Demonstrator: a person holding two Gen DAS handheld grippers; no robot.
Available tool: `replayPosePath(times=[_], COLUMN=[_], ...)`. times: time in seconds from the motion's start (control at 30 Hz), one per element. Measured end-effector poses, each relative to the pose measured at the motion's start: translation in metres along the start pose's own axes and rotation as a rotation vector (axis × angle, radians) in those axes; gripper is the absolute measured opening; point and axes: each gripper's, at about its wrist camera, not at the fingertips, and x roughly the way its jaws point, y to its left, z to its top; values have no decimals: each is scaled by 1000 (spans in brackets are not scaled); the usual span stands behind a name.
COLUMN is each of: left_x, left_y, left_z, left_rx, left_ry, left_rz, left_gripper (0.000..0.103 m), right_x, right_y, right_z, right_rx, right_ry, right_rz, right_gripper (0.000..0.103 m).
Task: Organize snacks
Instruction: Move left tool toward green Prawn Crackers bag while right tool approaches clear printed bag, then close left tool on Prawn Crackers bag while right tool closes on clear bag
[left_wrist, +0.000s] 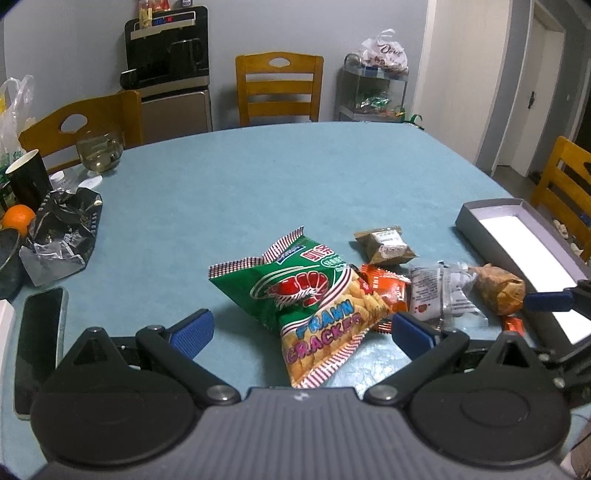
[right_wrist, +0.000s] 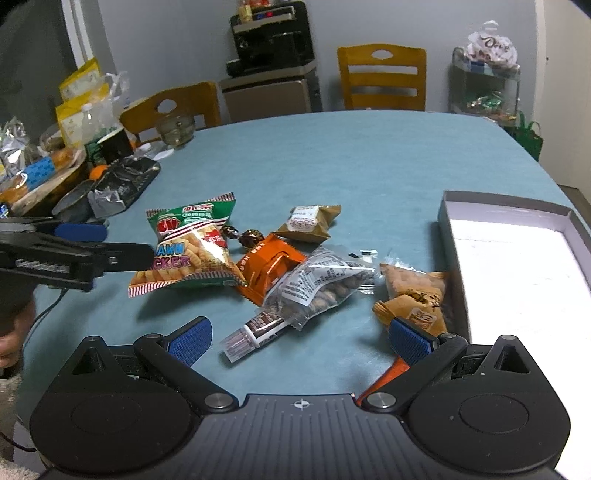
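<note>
A green prawn cracker bag (left_wrist: 314, 295) lies on the blue table, between the open jaws of my left gripper (left_wrist: 303, 330); it also shows in the right wrist view (right_wrist: 192, 243). Beside it lie an orange packet (right_wrist: 269, 267), a clear packet of nuts (right_wrist: 325, 282), a brown packet (right_wrist: 310, 221), a tan packet (right_wrist: 413, 291) and a small tube (right_wrist: 255, 334). An open grey box (right_wrist: 517, 254) with a white inside stands at the right. My right gripper (right_wrist: 299, 341) is open and empty, low over the tube and near the tan packet.
At the left edge are a phone (left_wrist: 37, 343), a crumpled black foil bag (left_wrist: 62, 232), an orange (left_wrist: 18, 218), a black cup (left_wrist: 27, 181) and a glass pot (left_wrist: 99, 149). Wooden chairs (left_wrist: 279, 88) surround the table. A cart (left_wrist: 373, 92) stands behind.
</note>
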Motion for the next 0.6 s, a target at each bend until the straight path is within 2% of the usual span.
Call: replayPosePath(times=[0.07, 0.23, 0.47, 0.6], left_x=[8, 25, 37, 42], left_y=[-4, -7, -1, 2], left_z=[2, 7, 13, 10], left_rx=[1, -9, -34, -45], left_ry=[1, -6, -24, -21], left_rz=[2, 22, 46, 39], left_gripper=[103, 103, 103, 103], right_x=[2, 15, 39, 54], right_y=[1, -3, -9, -5], right_z=[2, 12, 26, 27], right_rx=[-14, -4, 54, 49], right_ry=[-18, -70, -73, -54], right_rz=[-4, -90, -32, -53], right_gripper=[103, 103, 102, 98])
